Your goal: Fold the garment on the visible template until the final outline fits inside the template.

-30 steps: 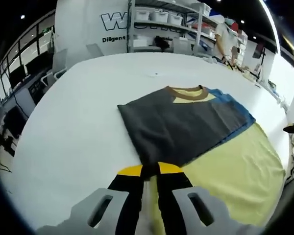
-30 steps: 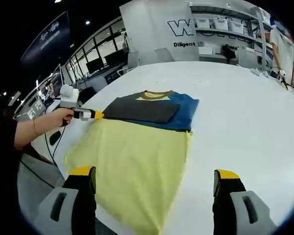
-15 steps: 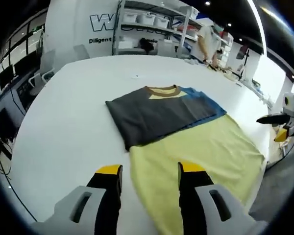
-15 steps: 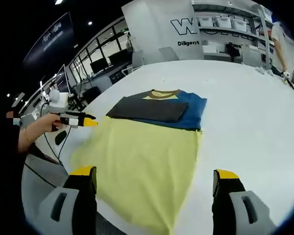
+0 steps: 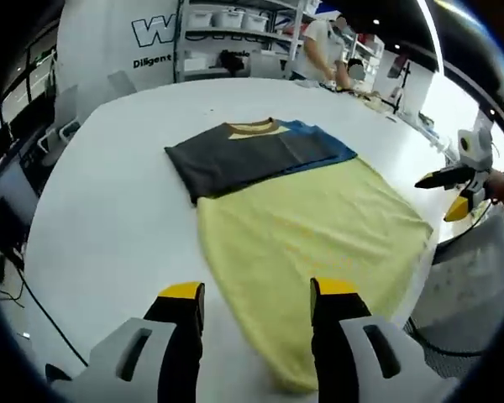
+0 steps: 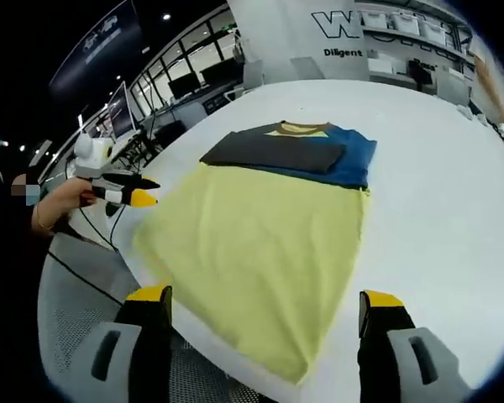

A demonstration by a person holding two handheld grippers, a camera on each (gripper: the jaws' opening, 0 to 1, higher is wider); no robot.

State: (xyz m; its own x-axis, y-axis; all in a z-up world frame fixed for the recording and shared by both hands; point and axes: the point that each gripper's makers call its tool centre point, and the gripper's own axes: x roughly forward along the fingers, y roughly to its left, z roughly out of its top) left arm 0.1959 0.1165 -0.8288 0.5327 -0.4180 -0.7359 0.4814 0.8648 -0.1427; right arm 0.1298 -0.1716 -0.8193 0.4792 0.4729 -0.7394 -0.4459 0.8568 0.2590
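Garment (image 5: 294,210) partly folded — both grippers free of it.
Sleeves are seen folded in over the chest on the white table (image 5: 109,218), while the yellow body lies spread toward the table edge, unfolded. Left gripper (image 5: 256,302) and right gripper (image 6: 265,306) are held agape, empty — the lengthwise folds are judged outstanding.

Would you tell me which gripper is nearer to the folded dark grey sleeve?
Left, though only slightly. The left gripper hovers off the table edge on the dark grey sleeve side; the right gripper hovers off the opposite edge, across the yellow shirt body.
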